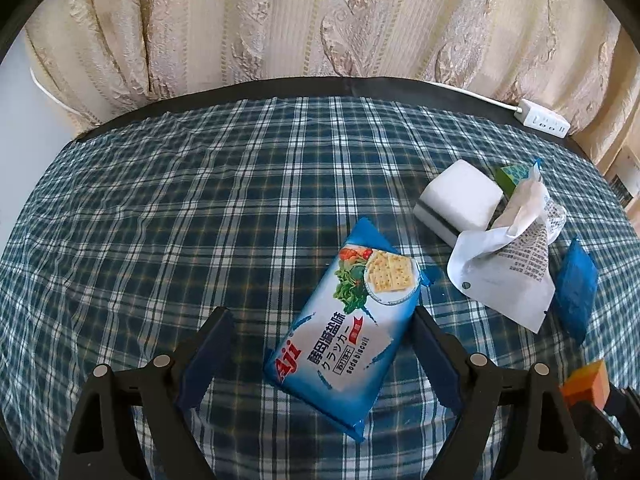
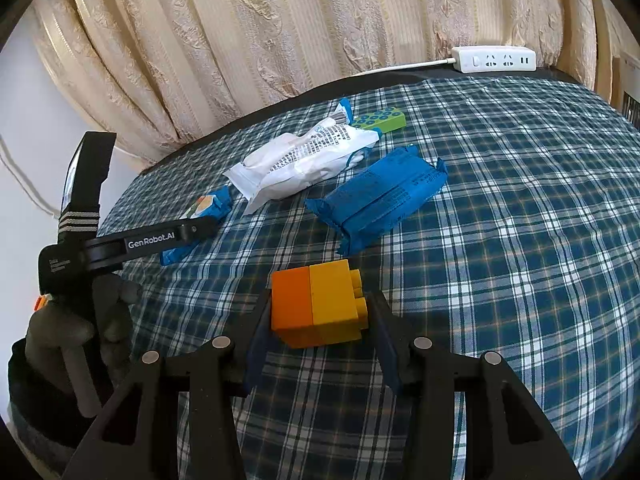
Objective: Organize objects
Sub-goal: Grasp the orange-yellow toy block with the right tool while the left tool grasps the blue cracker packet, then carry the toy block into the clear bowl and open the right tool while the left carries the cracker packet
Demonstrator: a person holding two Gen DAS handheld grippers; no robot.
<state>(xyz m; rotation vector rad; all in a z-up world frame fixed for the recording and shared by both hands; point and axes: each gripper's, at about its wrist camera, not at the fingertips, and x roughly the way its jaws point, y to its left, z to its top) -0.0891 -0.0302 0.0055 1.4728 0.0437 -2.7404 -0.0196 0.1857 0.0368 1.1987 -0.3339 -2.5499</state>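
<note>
While the left gripper (image 1: 320, 344) hangs over the checked cloth (image 1: 160, 208) w/ its jaws spread wide, the soda biscuit pack (image 1: 352, 320) lies flat between them, angled, its far end poking out past the fingertips; the pads don't look to be pressing on it, a clear gap on the left side, the right pad just beside the pack's edge. Ahead & to the right of that tool sits a white sponge block (image 1: 460, 204) w/ a dark stripe, touching a crumpled white wrapper (image 1: 504, 264); behind those peeks a green box (image 1: 510, 176), and right of the wrapper lies a blue packet (image 1: 576, 284). The right gripper (image 2: 320, 320) is closed narrow on the orange-yellow brick block (image 2: 318, 304), both pads against its sides, block resting on or just above the cloth, can't tell which. Ahead of the right tool: the blue packet (image 2: 380, 204), further on the white wrapper (image 2: 300, 164) and green box (image 2: 380, 120). Off to its left a gloved hand (image 2: 76, 320) grips the other tool's handle. Far edge of the table, by the curtain (image 2: 280, 20), a white power strip (image 2: 496, 59).
</note>
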